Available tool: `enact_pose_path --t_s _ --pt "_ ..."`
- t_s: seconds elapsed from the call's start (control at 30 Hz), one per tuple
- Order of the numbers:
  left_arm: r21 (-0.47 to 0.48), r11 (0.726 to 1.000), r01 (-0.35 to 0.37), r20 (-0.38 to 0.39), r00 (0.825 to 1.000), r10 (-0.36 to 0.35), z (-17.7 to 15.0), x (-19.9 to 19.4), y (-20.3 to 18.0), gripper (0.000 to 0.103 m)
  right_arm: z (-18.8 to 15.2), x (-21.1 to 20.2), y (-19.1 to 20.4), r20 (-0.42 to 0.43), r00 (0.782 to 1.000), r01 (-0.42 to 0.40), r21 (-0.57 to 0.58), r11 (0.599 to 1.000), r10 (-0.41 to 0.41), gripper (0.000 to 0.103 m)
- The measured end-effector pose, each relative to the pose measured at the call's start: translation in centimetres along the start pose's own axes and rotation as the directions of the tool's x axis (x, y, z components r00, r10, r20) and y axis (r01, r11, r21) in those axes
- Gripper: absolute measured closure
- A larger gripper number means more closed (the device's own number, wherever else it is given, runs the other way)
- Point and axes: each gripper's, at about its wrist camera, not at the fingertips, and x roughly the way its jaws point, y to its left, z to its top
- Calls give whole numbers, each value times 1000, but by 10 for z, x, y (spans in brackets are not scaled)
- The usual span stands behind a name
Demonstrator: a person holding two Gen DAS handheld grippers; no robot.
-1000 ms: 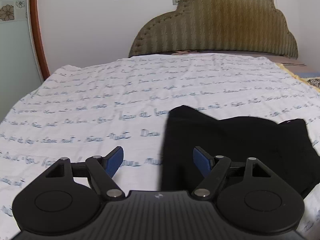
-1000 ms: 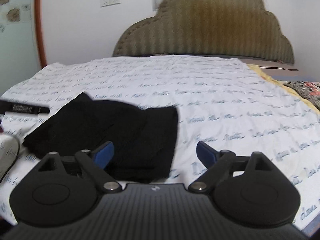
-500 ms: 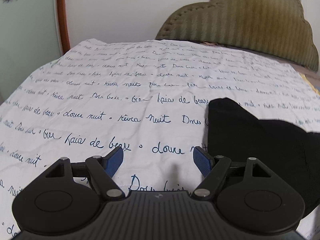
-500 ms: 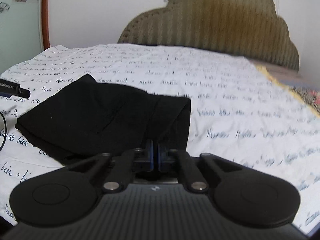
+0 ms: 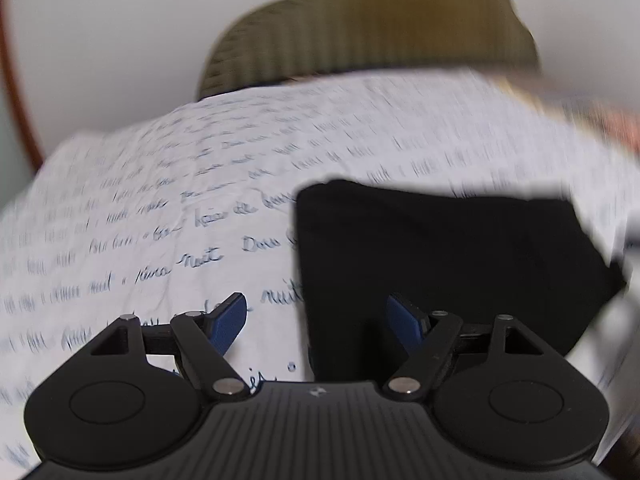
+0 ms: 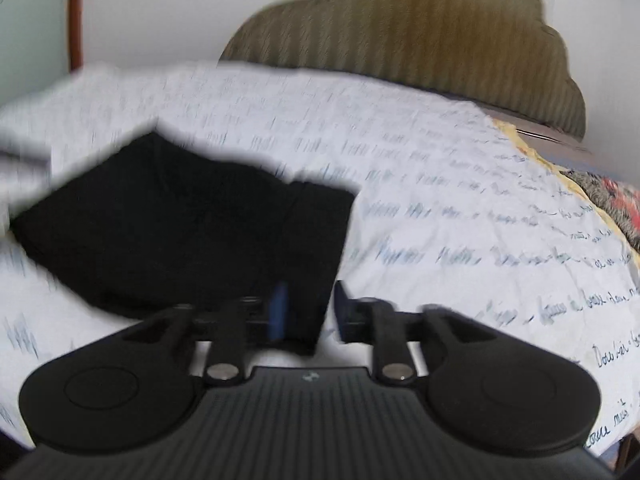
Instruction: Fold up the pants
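The black pants lie folded in a compact pile on the white bed cover. In the left wrist view my left gripper is open, its blue pads straddling the pile's left edge just above the cover. In the right wrist view the pants fill the left half. My right gripper is partly open around the pile's near right corner, with a clear gap between the pads. Both views are blurred by motion.
A padded olive headboard stands at the far end of the bed against a white wall. A yellow and patterned blanket lies along the bed's right edge. An orange door frame is at the far left.
My right gripper closed at the pants' near right corner half a second ago and has now opened part way. My left gripper swung back right, so the pants' left edge sits between its fingers.
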Motion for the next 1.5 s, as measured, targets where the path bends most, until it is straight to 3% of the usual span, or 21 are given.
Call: enact_pose_path --t_s 0.07,0.17,0.3,0.37,0.43,0.5,0.63,0.73,0.87,0.97,1.07,1.13,1.2,1.33,1.4,1.5 --pt "96 993 -70 -54 996 75 -9 14 -15 26 18 0 -11 38 999 -22 30 999 21 75" --pt "113 990 -78 -50 995 84 -17 14 -16 26 38 23 -13 38 995 -92 21 996 92 75" --pt "124 991 -53 -61 996 61 -10 7 -10 26 45 82 -9 -78 965 -246 62 967 251 76" --pt "128 991 -38 -66 997 46 -8 7 -8 26 42 115 -4 -137 966 -218 31 976 220 75" --pt "130 991 -38 -69 997 47 -7 6 -8 26 44 133 -9 -143 968 -198 86 977 208 66" --pt "131 990 -44 -53 997 51 -4 1 -6 26 52 124 -5 -121 975 -181 73 981 189 66" --pt "84 996 -26 25 999 24 20 -5 3 26 67 93 21 -59 986 -160 -68 985 156 66" --pt "13 999 52 42 998 -53 53 16 9 25 78 99 41 -78 976 -213 -126 969 205 67" --pt "-31 993 115 -5 993 -116 90 66 3 25 76 147 64 -201 946 -283 -131 950 254 68" --pt "-26 1000 -10 -91 996 7 101 116 -3 25 69 168 63 -222 948 -254 -97 962 228 54" --pt "-24 993 -113 -178 978 107 96 144 4 24 74 148 60 -164 968 -203 -78 976 189 48" --pt "-61 994 -86 -106 991 80 89 123 16 24 73 126 55 -100 985 -151 -105 983 141 16" --pt "-59 996 -67 -69 996 63 79 103 27 16 64 102 36 -67 987 -152 -71 986 148 3" --pt "-75 996 50 -98 994 -57 56 91 49 12 44 90 -26 -94 952 -272 172 947 291 3" --pt "-114 983 142 -129 979 -157 47 94 58 12 34 93 -50 -107 930 -310 283 908 350 4" --pt "-170 954 246 -135 953 -270 39 97 60 12 18 96 -64 -109 901 -362 349 865 421 4"
